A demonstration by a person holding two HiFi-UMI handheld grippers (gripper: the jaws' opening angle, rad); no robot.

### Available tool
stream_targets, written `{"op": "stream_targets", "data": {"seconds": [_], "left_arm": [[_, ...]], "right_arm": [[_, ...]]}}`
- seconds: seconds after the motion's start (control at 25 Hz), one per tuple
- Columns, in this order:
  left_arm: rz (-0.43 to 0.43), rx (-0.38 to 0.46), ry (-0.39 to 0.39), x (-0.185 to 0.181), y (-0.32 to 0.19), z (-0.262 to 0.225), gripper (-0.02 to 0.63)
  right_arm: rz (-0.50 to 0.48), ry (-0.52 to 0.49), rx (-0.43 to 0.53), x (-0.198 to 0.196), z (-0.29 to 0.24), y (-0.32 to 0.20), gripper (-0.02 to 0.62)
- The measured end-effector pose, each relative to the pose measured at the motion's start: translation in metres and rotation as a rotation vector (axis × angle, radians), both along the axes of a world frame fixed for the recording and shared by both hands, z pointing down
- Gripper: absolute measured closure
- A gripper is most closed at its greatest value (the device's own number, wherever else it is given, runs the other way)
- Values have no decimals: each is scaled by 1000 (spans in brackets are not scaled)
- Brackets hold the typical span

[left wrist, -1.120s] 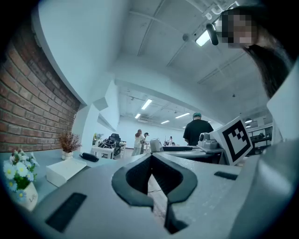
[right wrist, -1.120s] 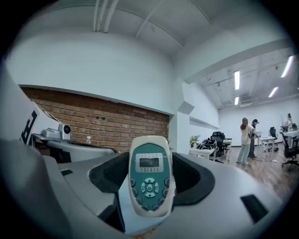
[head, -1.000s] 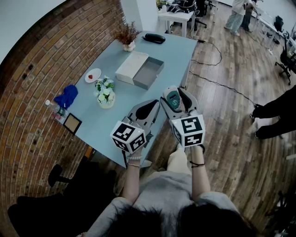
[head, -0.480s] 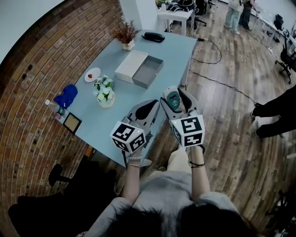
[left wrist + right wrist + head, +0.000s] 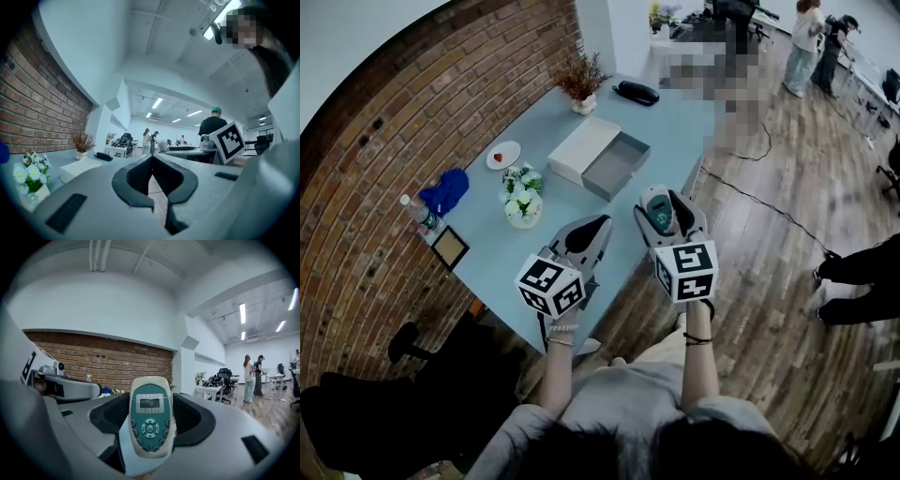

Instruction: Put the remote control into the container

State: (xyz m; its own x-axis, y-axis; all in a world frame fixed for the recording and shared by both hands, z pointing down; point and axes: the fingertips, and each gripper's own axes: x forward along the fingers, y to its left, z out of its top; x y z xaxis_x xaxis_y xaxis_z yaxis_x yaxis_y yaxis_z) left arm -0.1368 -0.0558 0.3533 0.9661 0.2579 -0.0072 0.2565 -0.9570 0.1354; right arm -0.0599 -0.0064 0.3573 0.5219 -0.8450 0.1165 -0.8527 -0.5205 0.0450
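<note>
A white remote control (image 5: 150,420) with a teal face and small screen stands between the jaws of my right gripper (image 5: 149,427), which is shut on it. In the head view the remote control (image 5: 659,209) rides in the right gripper (image 5: 668,211), held in the air past the near right edge of the table. My left gripper (image 5: 587,232) hovers over the table's near edge, shut and holding nothing; its jaw tips meet in the left gripper view (image 5: 151,174). The grey open container (image 5: 616,165) lies farther along the table, with its white lid (image 5: 583,149) beside it.
On the light blue table (image 5: 675,122) stand a flower vase (image 5: 523,194), a white plate (image 5: 503,155), a blue cloth (image 5: 446,190), a bottle (image 5: 418,213), a picture frame (image 5: 449,248), a dried-plant pot (image 5: 583,82) and a black object (image 5: 637,92). A brick wall (image 5: 384,159) runs left. People stand far right.
The head view has shifted, so the table and container sit slightly further right and lower. Both grippers stay close together with the remote still held in the right one.
</note>
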Motion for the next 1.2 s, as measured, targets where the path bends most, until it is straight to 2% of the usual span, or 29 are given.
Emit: {"op": "stream_targets", "data": {"seconds": [0.24, 0.56, 0.88, 1.2], "left_arm": [[-52, -31, -10, 49, -2, 2, 603], [-116, -66, -26, 112, -3, 9, 603], [-184, -86, -62, 149, -3, 19, 603], [-298, -120, -64, 176, 11, 30, 603]], "right_arm": [[-103, 4, -32, 52, -9, -16, 307], [-175, -14, -72, 116, -2, -27, 307], [-283, -35, -105, 145, 11, -34, 307], [-413, -21, -142, 167, 20, -23, 307]]}}
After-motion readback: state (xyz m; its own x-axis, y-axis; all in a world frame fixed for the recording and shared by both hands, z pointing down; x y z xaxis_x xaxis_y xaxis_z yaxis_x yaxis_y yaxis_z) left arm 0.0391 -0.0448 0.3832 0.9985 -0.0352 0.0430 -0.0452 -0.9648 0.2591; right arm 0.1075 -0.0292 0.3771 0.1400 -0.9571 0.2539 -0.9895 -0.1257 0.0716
